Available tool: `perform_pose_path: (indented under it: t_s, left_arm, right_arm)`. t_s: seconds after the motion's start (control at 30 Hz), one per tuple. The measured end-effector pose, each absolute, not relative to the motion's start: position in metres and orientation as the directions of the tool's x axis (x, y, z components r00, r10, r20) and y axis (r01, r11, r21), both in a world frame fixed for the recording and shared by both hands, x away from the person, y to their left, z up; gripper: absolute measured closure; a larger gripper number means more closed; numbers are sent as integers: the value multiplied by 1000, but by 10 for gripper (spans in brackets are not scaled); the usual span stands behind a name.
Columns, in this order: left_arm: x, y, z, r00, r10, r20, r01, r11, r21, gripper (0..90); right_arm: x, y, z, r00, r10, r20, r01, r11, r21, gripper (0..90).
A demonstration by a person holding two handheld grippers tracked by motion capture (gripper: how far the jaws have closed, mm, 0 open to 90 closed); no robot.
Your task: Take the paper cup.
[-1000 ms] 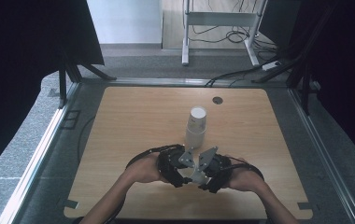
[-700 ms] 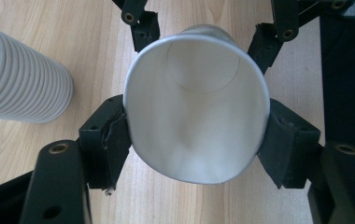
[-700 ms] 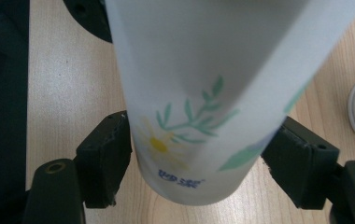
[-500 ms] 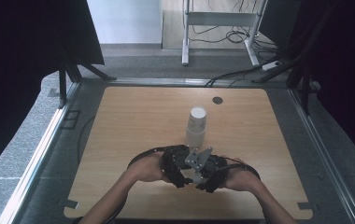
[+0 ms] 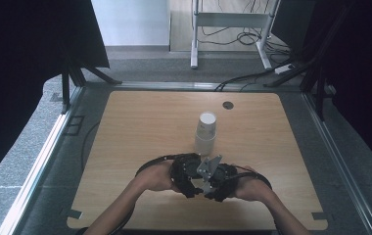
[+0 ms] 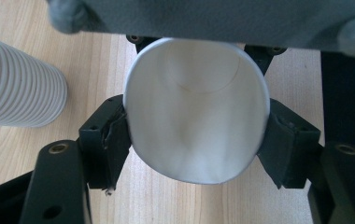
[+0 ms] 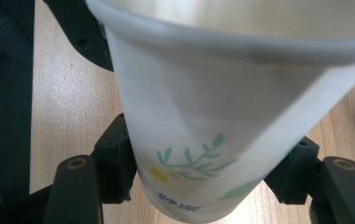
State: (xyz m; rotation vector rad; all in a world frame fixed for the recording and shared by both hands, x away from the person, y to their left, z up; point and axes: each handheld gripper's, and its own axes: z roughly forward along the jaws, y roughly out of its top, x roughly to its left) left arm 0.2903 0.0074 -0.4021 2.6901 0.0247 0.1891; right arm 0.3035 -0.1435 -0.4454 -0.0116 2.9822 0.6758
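Lying level between tongs: cup [image 6: 194,121]

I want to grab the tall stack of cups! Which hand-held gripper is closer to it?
Left, but only slightly. The left hand-held gripper sits just in front of the stack, a little left of it. The right hand-held gripper sits in front, a little right and farther back.

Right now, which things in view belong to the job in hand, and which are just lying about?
In the job:
- paper cup, clamped by the left gripper and by the right gripper, whose jaws have just been closing on it
- stack of cups, upright on the table just beyond the hands

Lying about:
- round dark grommet at the table's far edge
- cables on the floor behind
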Motion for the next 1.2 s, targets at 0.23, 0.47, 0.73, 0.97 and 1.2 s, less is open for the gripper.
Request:
perform_pose_path:
  t_s: [0.23, 0.47, 0.73, 0.97, 1.2]
  left_arm:
    - [291, 11, -402, 992, 52, 117, -9, -886, 464, 291]
    - [295, 23, -396, 992, 104, 71, 44, -814, 580, 185]
    - [298, 36, -394, 990, 142, 22, 86, -705, 704, 155]
    - [300, 44, -401, 985, 168, -44, 138, -609, 781, 147]
    - [303, 43, -411, 984, 155, -87, 161, -563, 811, 155]
  right_arm:
    - [301, -145, -446, -998, 43, -53, 14, 890, 455, 366]
    - [301, -153, -441, -996, 75, -46, 39, 846, 532, 364]
    - [299, -162, -440, -995, 100, -20, 66, 779, 624, 363]
    - [301, -169, -444, -993, 118, 15, 94, 701, 707, 362]
    - [301, -171, -447, -992, 125, 20, 99, 668, 738, 360]
